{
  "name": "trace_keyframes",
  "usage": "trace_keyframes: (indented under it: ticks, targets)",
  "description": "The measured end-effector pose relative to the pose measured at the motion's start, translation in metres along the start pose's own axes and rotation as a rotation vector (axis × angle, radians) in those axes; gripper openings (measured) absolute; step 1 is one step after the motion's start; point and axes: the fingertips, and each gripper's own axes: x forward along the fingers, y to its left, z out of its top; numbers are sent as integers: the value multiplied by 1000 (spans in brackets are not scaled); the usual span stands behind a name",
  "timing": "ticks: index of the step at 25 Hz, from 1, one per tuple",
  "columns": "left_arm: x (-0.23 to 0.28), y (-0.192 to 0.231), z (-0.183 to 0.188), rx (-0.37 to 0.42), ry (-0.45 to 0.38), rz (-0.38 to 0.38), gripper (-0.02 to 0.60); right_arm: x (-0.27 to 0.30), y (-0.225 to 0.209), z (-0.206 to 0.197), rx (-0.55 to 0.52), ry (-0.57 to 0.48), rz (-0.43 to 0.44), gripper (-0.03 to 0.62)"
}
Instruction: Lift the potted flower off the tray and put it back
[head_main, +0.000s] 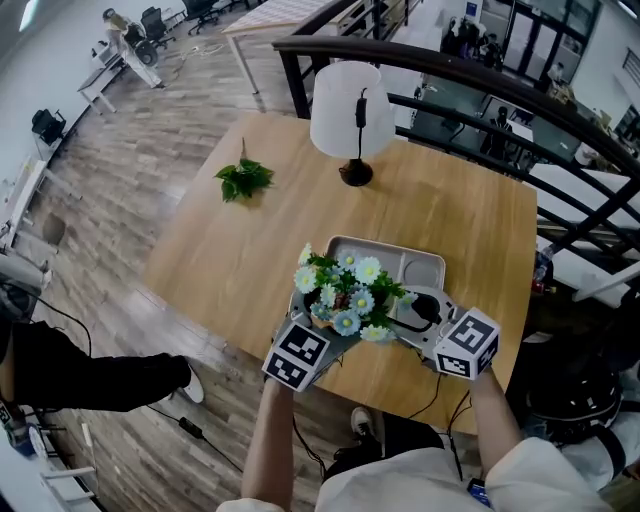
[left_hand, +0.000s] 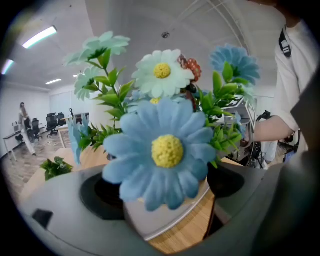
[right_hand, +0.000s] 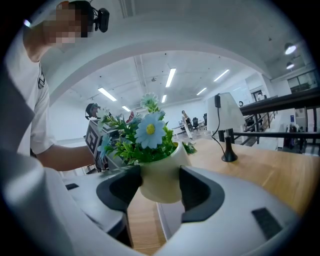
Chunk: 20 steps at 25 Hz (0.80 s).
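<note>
The potted flower (head_main: 345, 300), blue and white daisies in a cream pot (right_hand: 160, 180), hangs just over the near end of the pale tray (head_main: 420, 262). In the right gripper view my right gripper (right_hand: 161, 187) is shut on the pot, both black pads pressed to its sides, with the tray (right_hand: 173, 220) and wood showing under its base. My left gripper (head_main: 322, 325) comes in from the pot's left side. In the left gripper view a big blue daisy (left_hand: 167, 150) fills the gap of that gripper (left_hand: 165, 200) and hides the pot, so its grip cannot be read.
A white-shaded lamp (head_main: 347, 110) stands at the back of the wooden table (head_main: 230, 260). A green leafy sprig (head_main: 243, 180) lies at the back left. A dark railing (head_main: 480, 100) runs behind the table. The table's near edge is just under my hands.
</note>
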Motion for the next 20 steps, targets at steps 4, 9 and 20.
trace_keyframes:
  ticks: [4, 9, 20]
  targets:
    - [18, 19, -17, -48, 4, -4, 517, 18, -19, -11, 18, 33, 12, 250]
    - [35, 39, -33, -89, 34, -11, 517, 39, -41, -23, 50, 51, 31, 252]
    - [74, 77, -78, -155, 86, -11, 515, 82, -83, -59, 104, 107, 64, 252]
